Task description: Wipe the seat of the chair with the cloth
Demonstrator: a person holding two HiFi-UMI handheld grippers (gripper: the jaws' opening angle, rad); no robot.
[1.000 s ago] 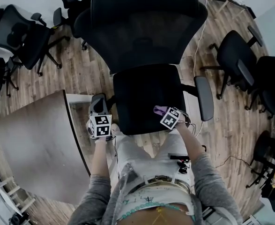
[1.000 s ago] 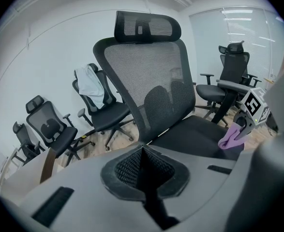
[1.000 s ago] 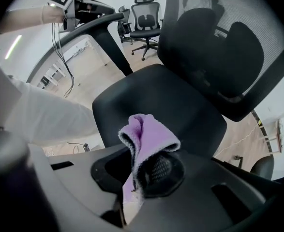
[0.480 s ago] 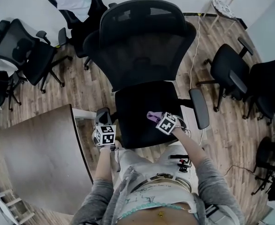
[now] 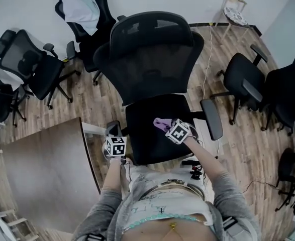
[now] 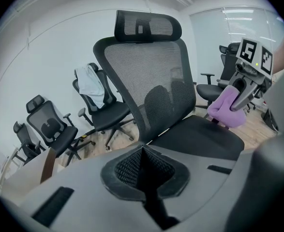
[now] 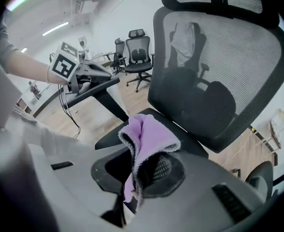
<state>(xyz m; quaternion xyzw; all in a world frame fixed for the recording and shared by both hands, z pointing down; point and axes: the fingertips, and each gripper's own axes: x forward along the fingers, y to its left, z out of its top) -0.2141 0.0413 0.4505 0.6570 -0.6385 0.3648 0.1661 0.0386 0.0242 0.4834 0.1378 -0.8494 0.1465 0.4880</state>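
Observation:
The black office chair fills the middle of the head view, its seat [image 5: 150, 139] below the mesh backrest [image 5: 150, 54]. My right gripper [image 5: 166, 126] is over the middle of the seat, shut on a purple cloth [image 5: 161, 123]. In the right gripper view the cloth [image 7: 149, 137] bunches out of the jaws [image 7: 137, 166] above the seat [image 7: 112, 135]. My left gripper [image 5: 112, 129] is beside the seat's left edge, shut with nothing in it [image 6: 142, 152]. The left gripper view shows the cloth [image 6: 226, 111] low over the seat [image 6: 200, 135]; whether they touch is unclear.
A brown table [image 5: 41, 169] lies at my left. Several other black chairs stand around, one with a white garment [image 5: 79, 6] at the back left and others at the right [image 5: 242, 84]. A white cable [image 5: 207, 59] runs along the wooden floor.
My right gripper has carried the cloth from the seat's front part towards its middle. The left gripper has stayed by the seat's left edge. The head view has shifted.

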